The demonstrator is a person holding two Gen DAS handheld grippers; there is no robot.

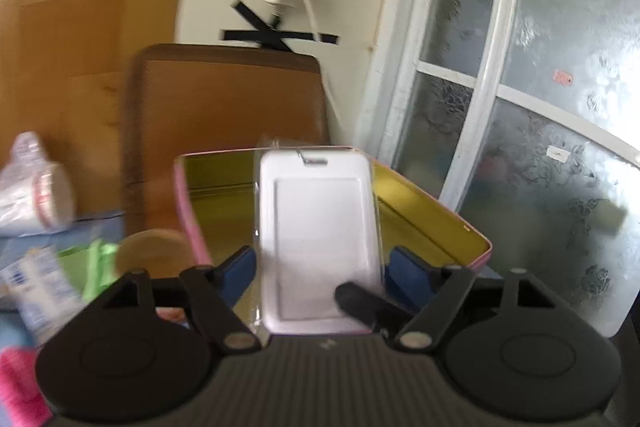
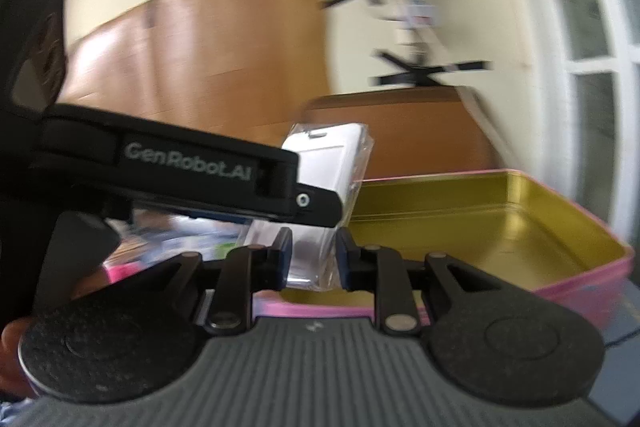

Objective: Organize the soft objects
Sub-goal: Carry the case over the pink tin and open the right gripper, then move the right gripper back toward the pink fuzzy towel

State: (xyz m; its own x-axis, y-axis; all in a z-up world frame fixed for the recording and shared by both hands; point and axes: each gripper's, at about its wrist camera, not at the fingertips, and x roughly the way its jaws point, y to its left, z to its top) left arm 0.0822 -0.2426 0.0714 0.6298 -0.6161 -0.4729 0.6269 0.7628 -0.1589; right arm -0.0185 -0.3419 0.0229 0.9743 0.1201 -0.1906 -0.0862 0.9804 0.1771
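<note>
Left wrist view shows a white card holder [image 1: 320, 243] in a clear plastic sleeve standing upright between the blue pads of the left gripper [image 1: 322, 273]; the pads sit close on both sides of the sleeve, but blur hides whether they press on it. A black finger tip [image 1: 362, 301] of the other gripper lies across the holder's lower right corner. Behind it is an open tin [image 1: 432, 219], gold inside and pink outside, with nothing visible in it. To the left lie a round beige disc [image 1: 150, 249], green cloth [image 1: 90, 263], a white packet [image 1: 34, 285], something bright pink [image 1: 18, 383] and a wrapped paper cup [image 1: 38, 195] on its side. Right wrist view shows the right gripper [image 2: 314, 259] with its pads drawn in on the lower end of the same sleeved holder [image 2: 320, 195], clamping it, just in front of the tin's [image 2: 500, 223] near rim. The left gripper's black body [image 2: 168, 167] crosses that view from the left, overlapping the holder.
</note>
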